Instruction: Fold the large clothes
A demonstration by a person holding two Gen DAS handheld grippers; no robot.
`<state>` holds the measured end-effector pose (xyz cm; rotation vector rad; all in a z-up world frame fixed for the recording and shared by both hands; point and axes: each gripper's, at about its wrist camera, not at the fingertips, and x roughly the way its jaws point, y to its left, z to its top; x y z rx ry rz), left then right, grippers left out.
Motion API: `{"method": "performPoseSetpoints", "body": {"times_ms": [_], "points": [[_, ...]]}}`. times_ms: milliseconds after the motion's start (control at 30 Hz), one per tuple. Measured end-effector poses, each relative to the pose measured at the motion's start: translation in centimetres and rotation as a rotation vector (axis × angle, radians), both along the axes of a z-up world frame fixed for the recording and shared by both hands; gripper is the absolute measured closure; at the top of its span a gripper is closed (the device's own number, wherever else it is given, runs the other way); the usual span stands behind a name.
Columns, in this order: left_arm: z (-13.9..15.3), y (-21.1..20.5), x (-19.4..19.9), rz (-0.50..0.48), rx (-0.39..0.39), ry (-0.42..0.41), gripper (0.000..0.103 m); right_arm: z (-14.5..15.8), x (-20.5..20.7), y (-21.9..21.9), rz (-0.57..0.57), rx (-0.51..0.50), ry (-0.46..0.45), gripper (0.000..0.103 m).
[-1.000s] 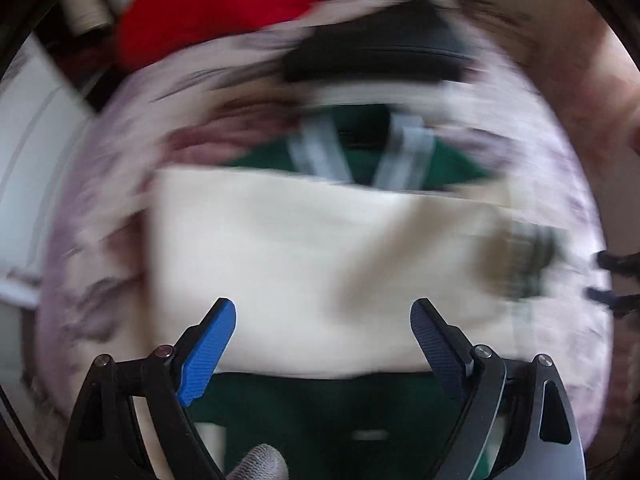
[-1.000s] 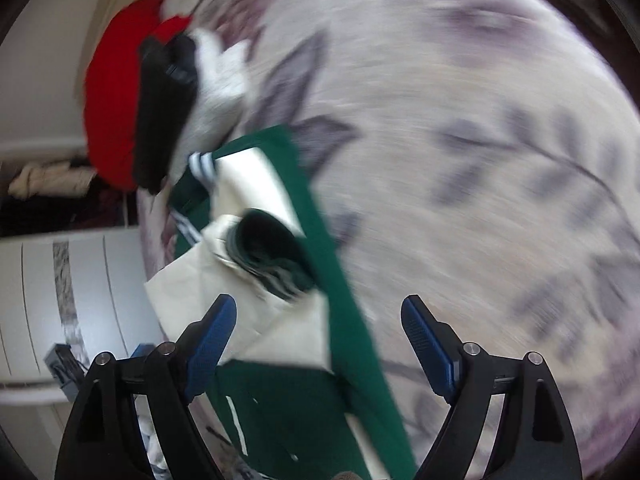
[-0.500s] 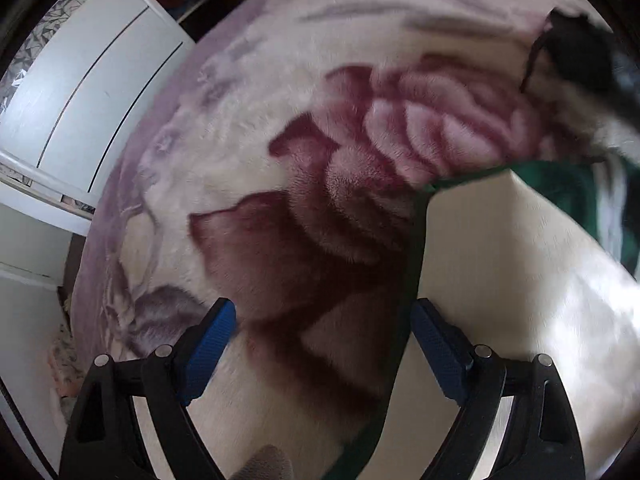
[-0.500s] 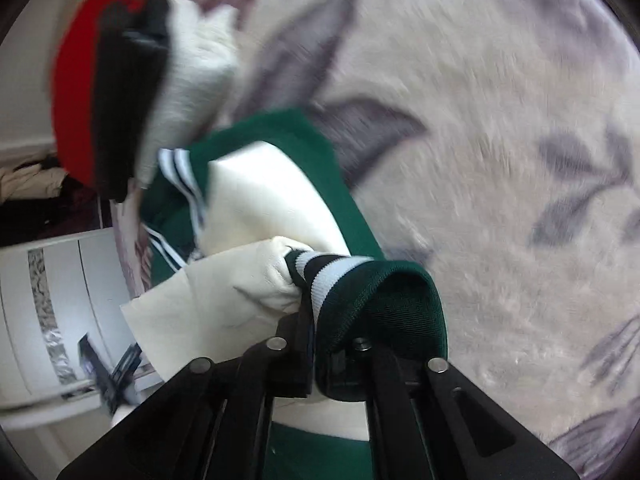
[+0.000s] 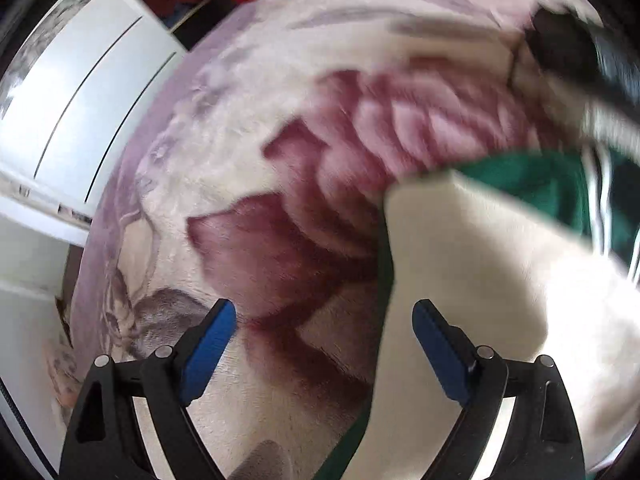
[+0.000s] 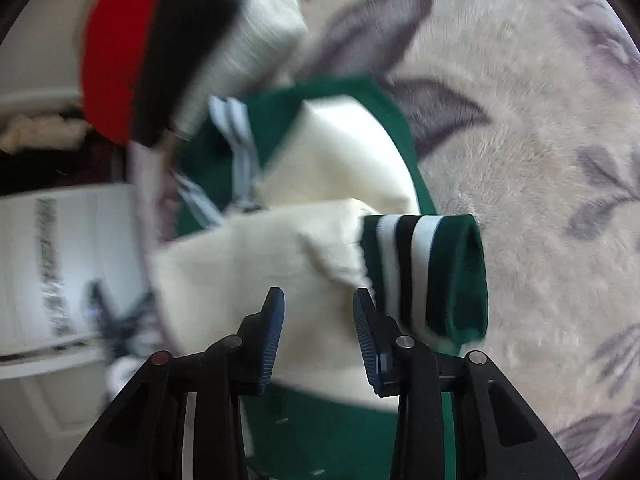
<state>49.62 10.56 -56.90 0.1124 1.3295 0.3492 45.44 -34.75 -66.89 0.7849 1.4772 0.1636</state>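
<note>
A green varsity jacket with cream sleeves (image 5: 460, 280) lies on a flowered blanket (image 5: 280, 160). My left gripper (image 5: 324, 320) hangs open just above the jacket's left edge, whose green rim runs between the fingers with nothing gripped. In the right wrist view a cream sleeve (image 6: 248, 264) lies folded across the jacket's body. Its striped green cuff (image 6: 440, 272) stands just right of the fingers. My right gripper (image 6: 319, 300) is over that sleeve with its jaws opening. The pads are apart and do not press on the cloth.
A folded stack of red, black and cream clothes (image 6: 180, 48) sits on the blanket (image 6: 520, 120) beyond the jacket's collar. White cabinet fronts (image 5: 80, 92) stand beside the bed's left edge. Bare blanket stretches to the jacket's right.
My left gripper swung from above the jacket's middle to its left edge and sank. My right gripper shut on the striped cuff, carried the sleeve over the jacket, and its jaws have parted again.
</note>
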Motion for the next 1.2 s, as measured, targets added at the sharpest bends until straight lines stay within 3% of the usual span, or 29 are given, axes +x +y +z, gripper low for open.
{"method": "performPoseSetpoints", "body": {"times_ms": [33,100,133,233,333,400,533,667,700,733,767,833,900,967,1033,1067,1100,1133,1200], "points": [[-1.7,0.1,0.2,0.011,-0.011,0.024,0.011,-1.6,0.9,0.5,0.007,-0.07,0.015,0.075],[-3.5,1.0,0.8,0.045,-0.046,0.012,0.008,-4.3,2.6,0.8,-0.007,-0.113,0.048,0.085],[-4.0,1.3,1.4,0.055,-0.047,0.01,0.002,-5.3,3.3,0.9,-0.018,-0.119,0.07,0.086],[-3.6,2.3,2.4,0.062,-0.036,0.007,0.0,-6.2,5.0,1.6,-0.006,-0.117,0.114,0.085],[-0.7,2.3,1.3,0.041,0.021,-0.026,0.001,-4.2,5.2,1.9,0.022,-0.108,0.124,0.07],[2.0,2.0,-1.0,0.036,0.02,-0.077,0.001,-1.9,4.3,1.7,0.046,-0.07,0.089,0.047],[6.3,0.5,-7.6,0.038,0.008,-0.131,0.0,1.4,-0.7,1.8,0.123,-0.046,0.09,0.045],[6.5,-2.1,-14.7,0.042,-0.01,-0.119,0.0,-0.5,-7.3,3.4,0.274,-0.222,0.174,0.045],[5.9,-2.6,-15.7,0.039,-0.013,-0.105,0.0,-1.8,-8.3,4.0,0.294,-0.251,0.188,0.046],[5.1,-3.1,-17.4,0.046,-0.008,-0.086,0.0,-2.8,-9.2,4.3,0.311,-0.284,0.207,0.054],[4.3,-3.5,-18.9,0.052,-0.023,-0.065,0.0,-3.8,-10.1,4.2,0.313,-0.338,0.212,0.096],[2.7,-3.6,-21.4,0.059,-0.042,-0.015,0.0,-4.3,-11.3,2.7,0.249,-0.408,0.197,0.095],[1.4,-3.6,-23.7,0.061,-0.044,0.027,0.0,-5.0,-11.8,0.8,0.163,-0.417,0.22,0.095],[1.1,-3.2,-26.5,0.06,-0.028,0.059,0.0,-4.7,-11.8,0.9,0.151,-0.397,0.238,0.094],[1.6,-2.6,-28.6,0.066,-0.024,0.069,0.0,-2.9,-12.3,1.2,0.156,-0.377,0.254,0.085],[1.9,-2.3,-29.8,0.072,-0.021,0.066,0.0,-2.2,-13.1,0.4,0.159,-0.354,0.259,0.071],[2.2,-2.1,-30.5,0.074,-0.022,0.064,0.0,-1.0,-13.9,0.4,0.164,-0.319,0.264,0.049],[2.3,-1.8,-31.4,0.076,-0.029,0.064,0.0,0.3,-15.4,0.4,0.166,-0.299,0.268,0.041],[2.0,-1.8,-32.8,0.078,-0.037,0.066,0.0,1.2,-18.1,0.8,0.182,-0.272,0.303,0.038]]}}
